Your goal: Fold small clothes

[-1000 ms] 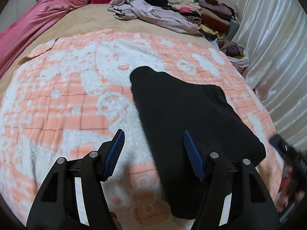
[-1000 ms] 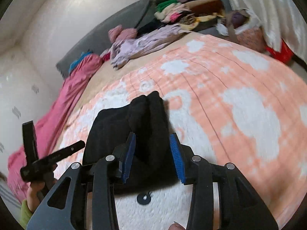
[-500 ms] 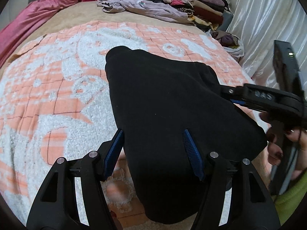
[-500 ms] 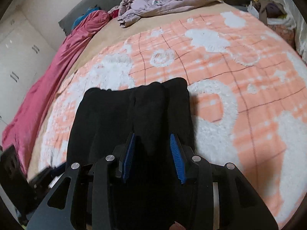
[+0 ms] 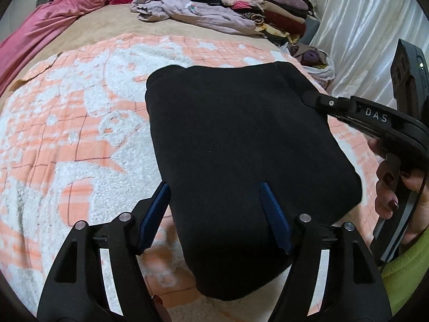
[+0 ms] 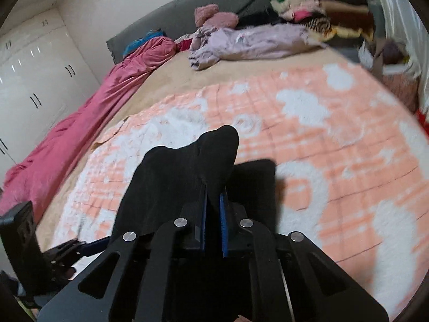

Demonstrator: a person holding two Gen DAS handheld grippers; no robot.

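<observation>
The right gripper point(image 6: 213, 201) is pinched tight on a raised fold of the black garment point(image 6: 187, 171). The left gripper point(image 5: 215, 205) gapes wide, its fingers point(image 5: 273, 214) astride the garment's near edge; whether they touch the cloth is hard to tell. The garment point(image 5: 241, 145) lies folded on the orange blanket point(image 5: 67, 139), with piled clothes point(image 5: 257, 8) beyond.
</observation>
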